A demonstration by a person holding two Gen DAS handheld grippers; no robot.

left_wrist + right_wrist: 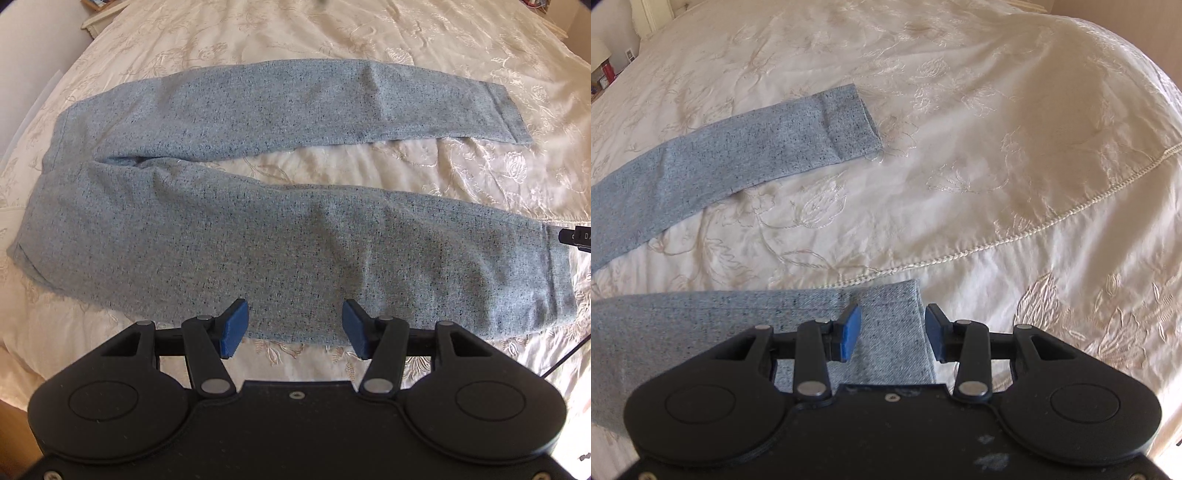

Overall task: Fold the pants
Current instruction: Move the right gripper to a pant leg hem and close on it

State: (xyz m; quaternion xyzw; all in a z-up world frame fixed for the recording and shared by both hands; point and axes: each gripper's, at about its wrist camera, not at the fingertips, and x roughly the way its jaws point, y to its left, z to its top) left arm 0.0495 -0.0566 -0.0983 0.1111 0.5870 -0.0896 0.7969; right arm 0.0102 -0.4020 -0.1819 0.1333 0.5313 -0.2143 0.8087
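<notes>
Both tongs gaping, empty; right tongs (892,338) over pants (258,236) hem edge, left tongs (291,328)

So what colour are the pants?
Light blue-grey with dark flecks; the pants show best in the left wrist view.

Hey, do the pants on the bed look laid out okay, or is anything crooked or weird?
Mostly fine. The pants lie flat on the bedspread, but the two legs splay apart instead of lying parallel, and a few loose threads trail from the far hem. No damage shows.
</notes>
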